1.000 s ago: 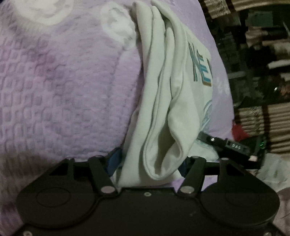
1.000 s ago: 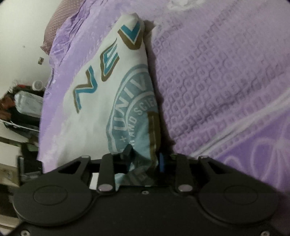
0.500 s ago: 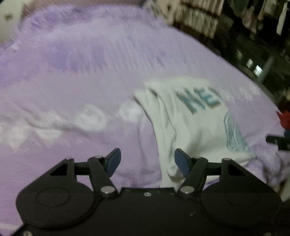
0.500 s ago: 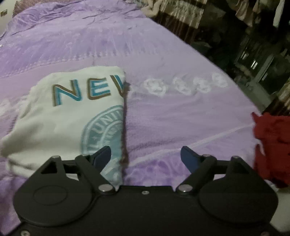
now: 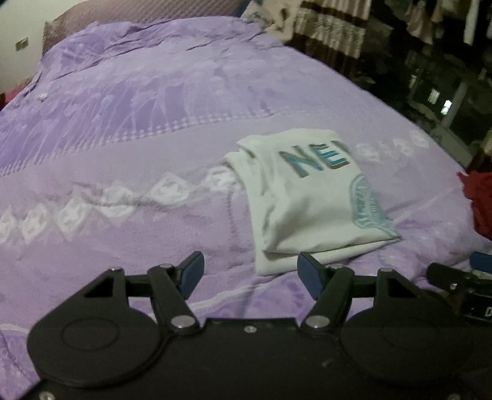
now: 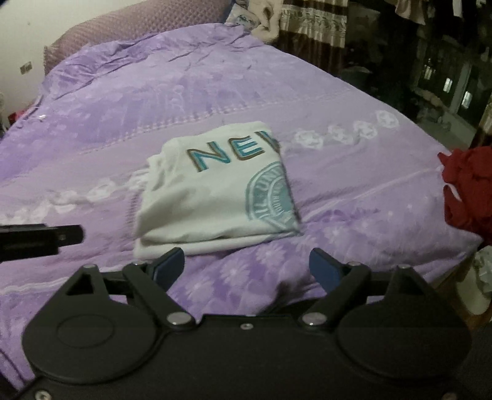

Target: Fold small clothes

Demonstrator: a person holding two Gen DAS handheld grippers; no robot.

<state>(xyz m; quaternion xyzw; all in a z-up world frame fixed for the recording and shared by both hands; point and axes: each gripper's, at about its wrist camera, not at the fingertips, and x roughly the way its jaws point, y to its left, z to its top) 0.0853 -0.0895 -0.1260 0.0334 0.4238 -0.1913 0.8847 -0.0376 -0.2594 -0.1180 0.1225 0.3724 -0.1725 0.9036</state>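
Note:
A small white shirt [image 5: 310, 203] with teal lettering and a round teal print lies folded flat on the purple bedspread [image 5: 138, 123]. It also shows in the right wrist view [image 6: 215, 190]. My left gripper [image 5: 249, 274] is open and empty, just short of the shirt's near left corner. My right gripper [image 6: 246, 266] is open and empty, just in front of the shirt's near edge. Neither gripper touches the shirt.
A red garment [image 6: 470, 187] lies at the bed's right edge, also in the left wrist view [image 5: 479, 200]. A pillow [image 6: 138, 27] sits at the head of the bed. Dark cluttered shelves [image 6: 430, 70] stand beyond the far right side.
Both grippers were shut on the shirt a second ago; they have let go, opened and pulled back. The shirt now lies folded on the bed.

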